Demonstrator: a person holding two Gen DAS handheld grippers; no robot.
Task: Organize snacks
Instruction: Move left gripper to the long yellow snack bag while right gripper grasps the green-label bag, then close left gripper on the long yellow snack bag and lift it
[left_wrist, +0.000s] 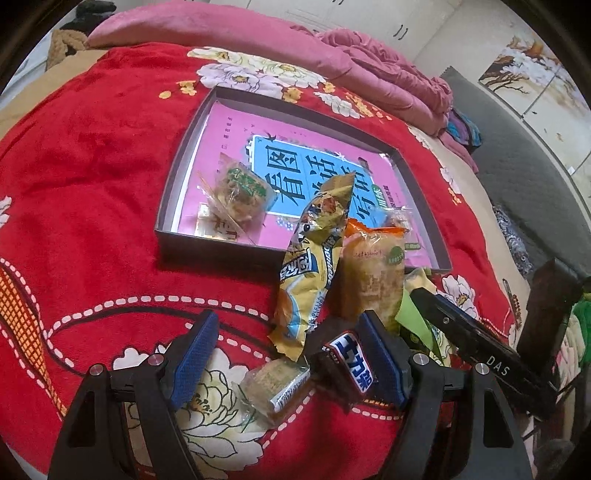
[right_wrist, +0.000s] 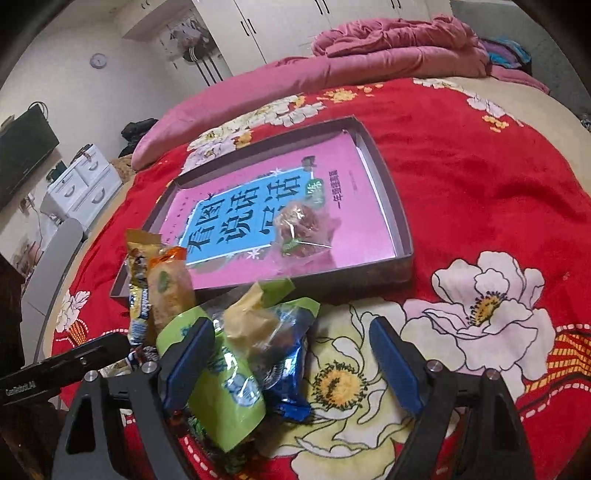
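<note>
On the bed's red flowered blanket (right_wrist: 480, 177), a heap of wrapped snacks lies just in front of a shallow dark box (left_wrist: 170, 236). The right gripper (right_wrist: 291, 354) hangs over the heap with its fingers spread; a green packet (right_wrist: 225, 387) and a blue packet (right_wrist: 291, 354) lie between them, the green one against the left finger, neither yet pinched. To do this pick well, I would centre on a single packet, lower until both pads flank its body, then squeeze softly so the wrapper does not slip or drag its neighbours. The left gripper (left_wrist: 284, 365) waits with its fingers spread too, around a small clear-wrapped cake (left_wrist: 273, 387) and a dark bar (left_wrist: 351, 365). The box holds a pink book (right_wrist: 258, 206) with one clear-wrapped pastry (right_wrist: 299, 225) on it.
</note>
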